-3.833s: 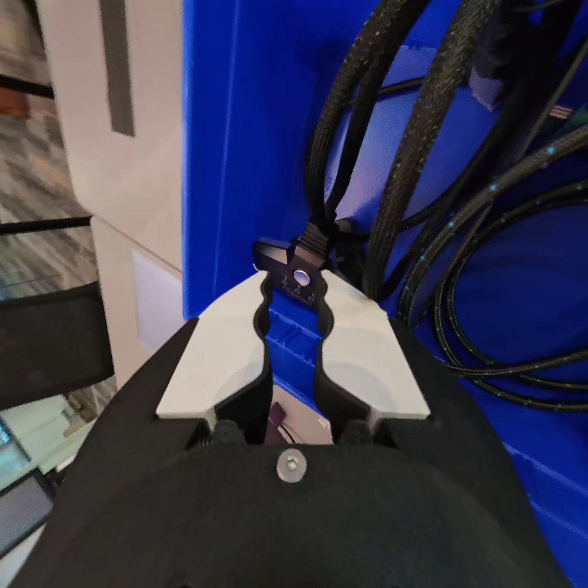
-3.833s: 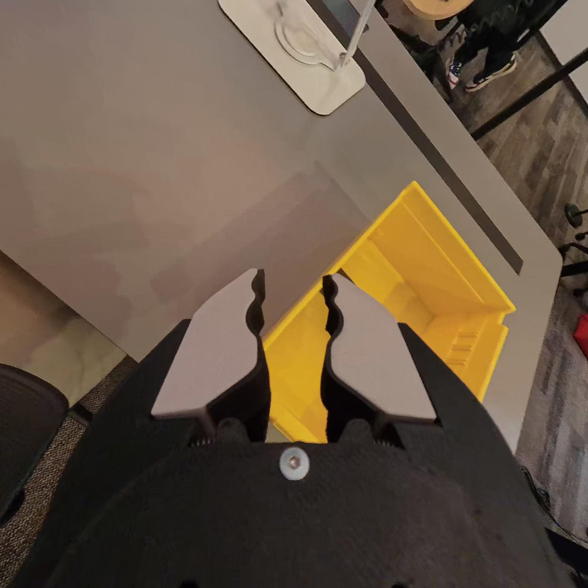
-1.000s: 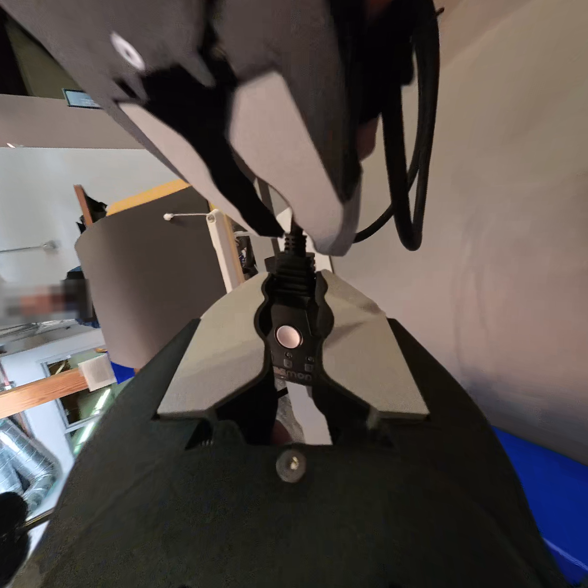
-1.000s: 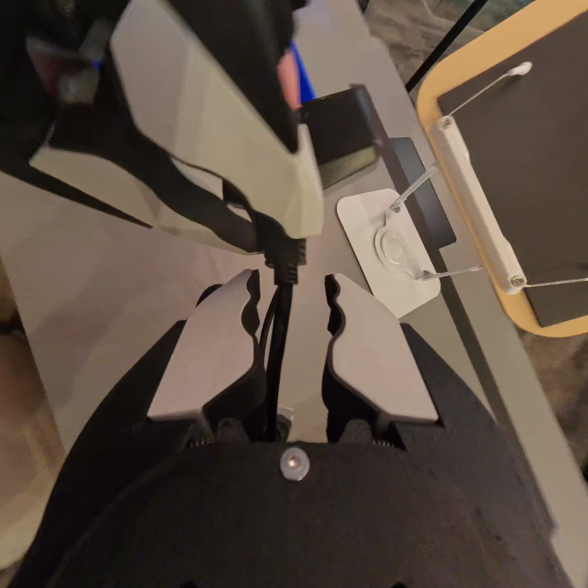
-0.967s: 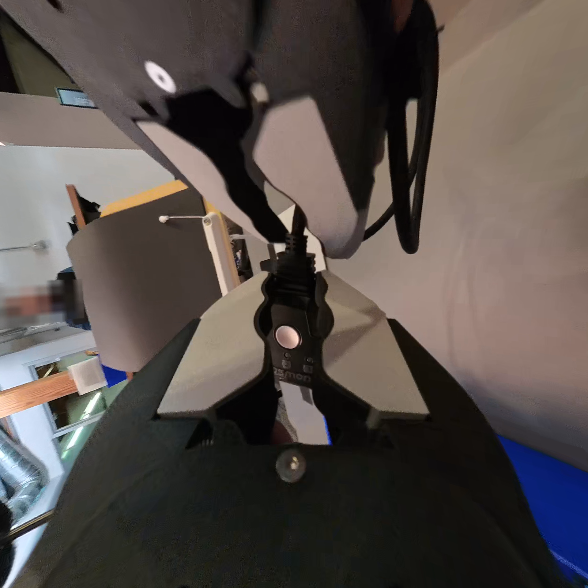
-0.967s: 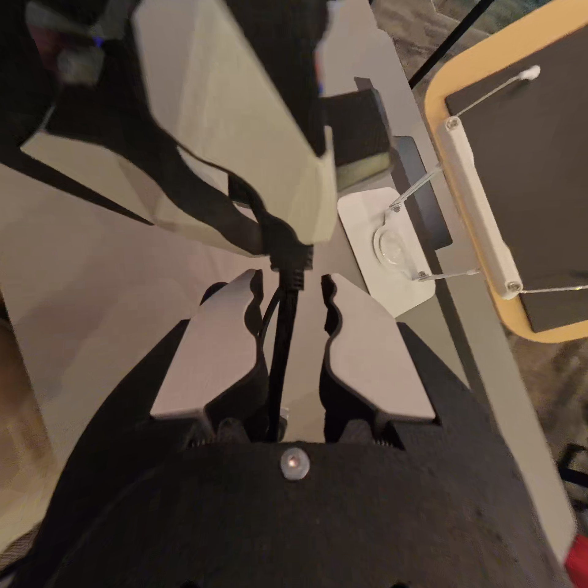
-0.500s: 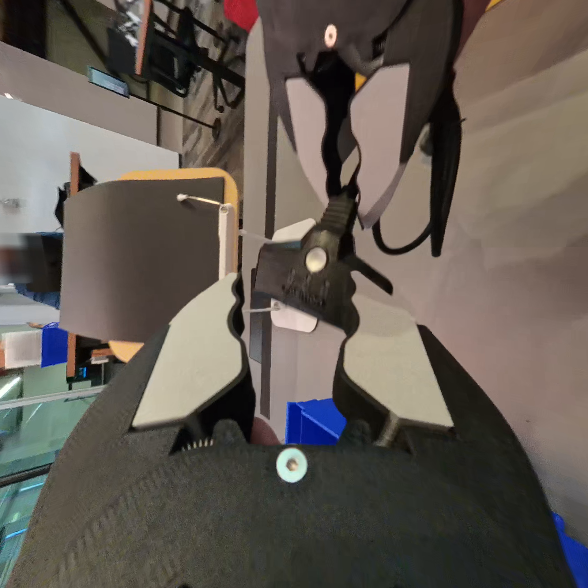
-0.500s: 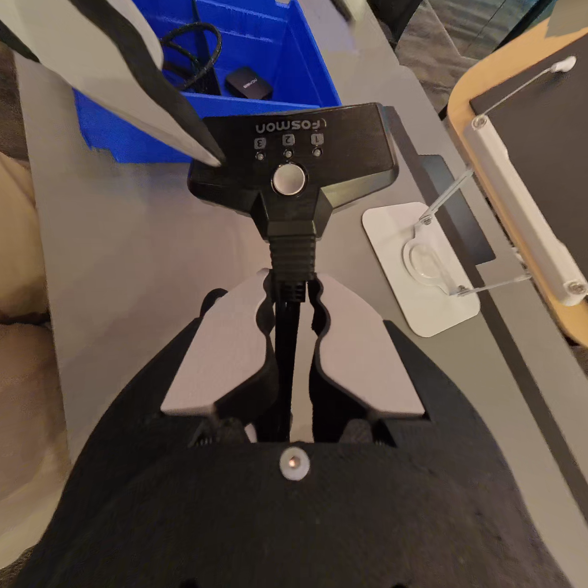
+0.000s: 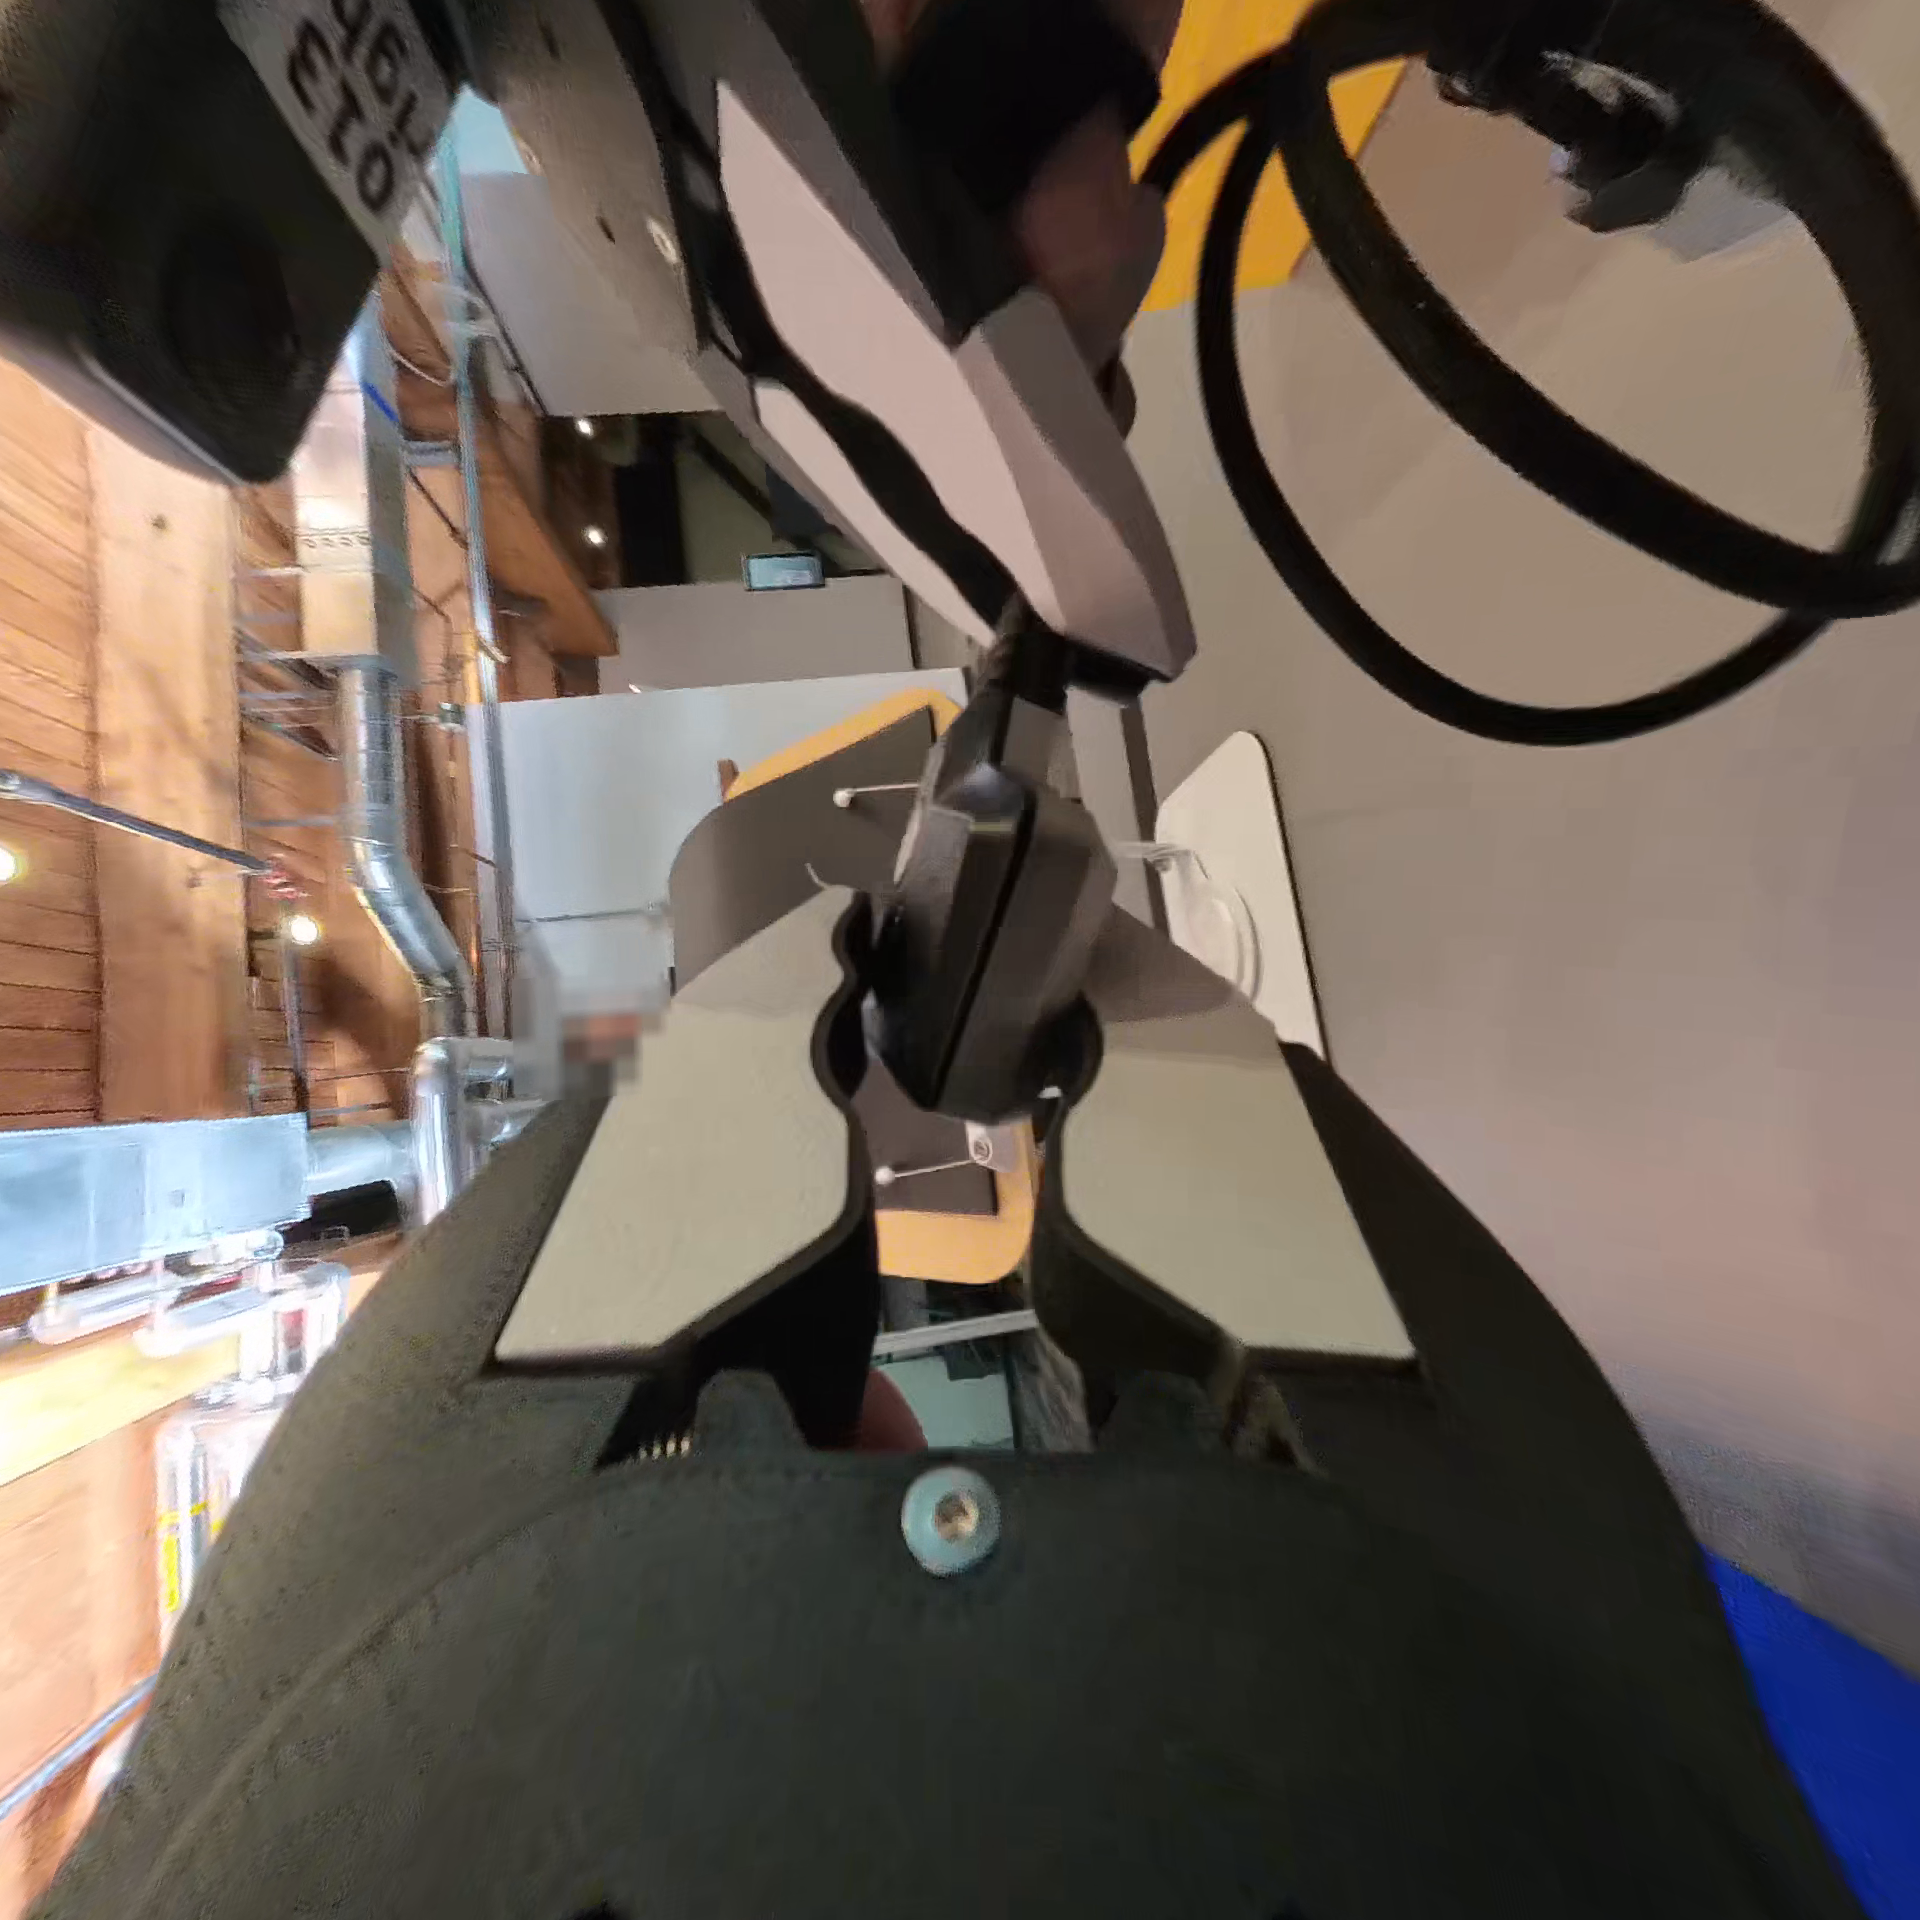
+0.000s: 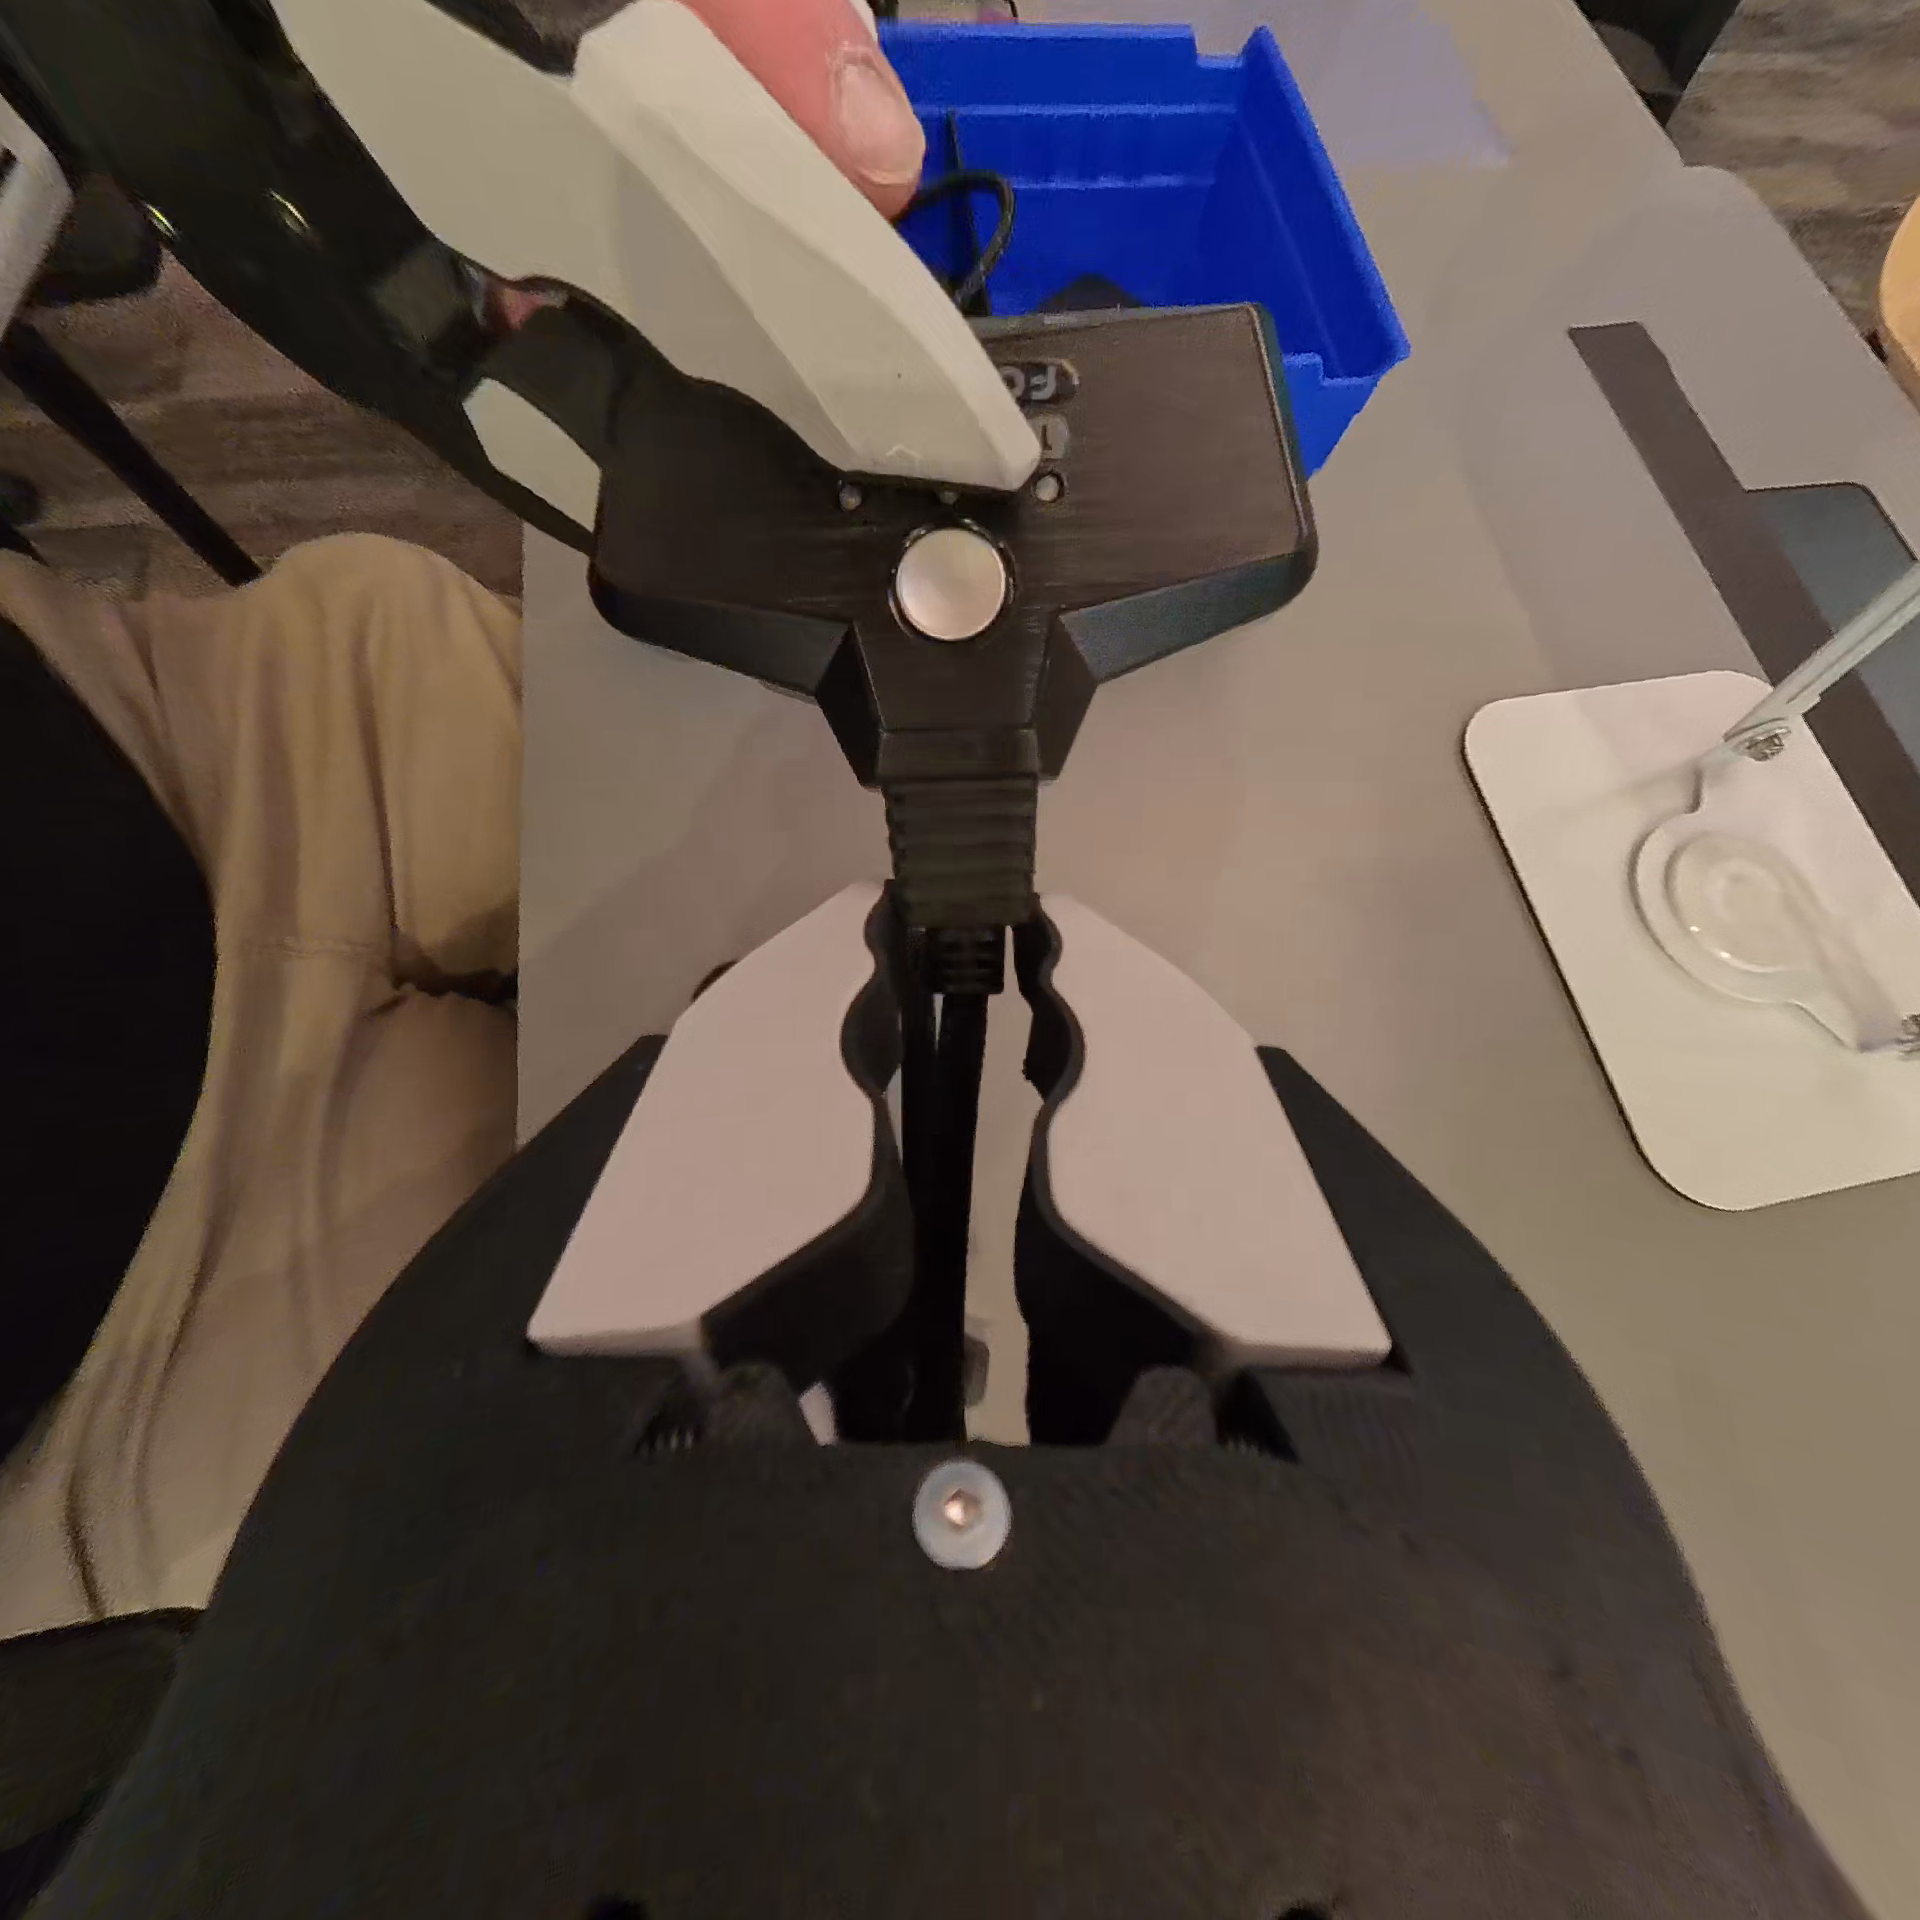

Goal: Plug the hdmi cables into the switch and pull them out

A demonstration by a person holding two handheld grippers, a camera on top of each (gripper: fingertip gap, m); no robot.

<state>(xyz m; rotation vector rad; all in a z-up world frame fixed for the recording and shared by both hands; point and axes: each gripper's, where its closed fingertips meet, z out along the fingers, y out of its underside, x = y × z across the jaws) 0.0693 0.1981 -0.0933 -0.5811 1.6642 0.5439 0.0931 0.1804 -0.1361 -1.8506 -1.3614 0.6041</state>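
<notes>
The black HDMI switch with a round silver button hangs above the grey table. My right gripper is shut on the ribbed neck where the switch's black cable leaves it. My left gripper comes in from the upper left, its upper finger flat on the switch's top face. In the left wrist view the switch shows edge-on, clamped in my left gripper. The right gripper holds the neck just beyond. The cable loops at the upper right. No plugged-in HDMI cable shows.
A blue bin holding a cable and a small black box stands behind the switch. A white pad with a clear stand lies on the right. A person's thumb and a tan trouser leg are at the left. Left tips to right tips: about 5 centimeters.
The right gripper shut on the cable neck. The left gripper let go of the switch, opened, then closed on it again across its flat faces.
</notes>
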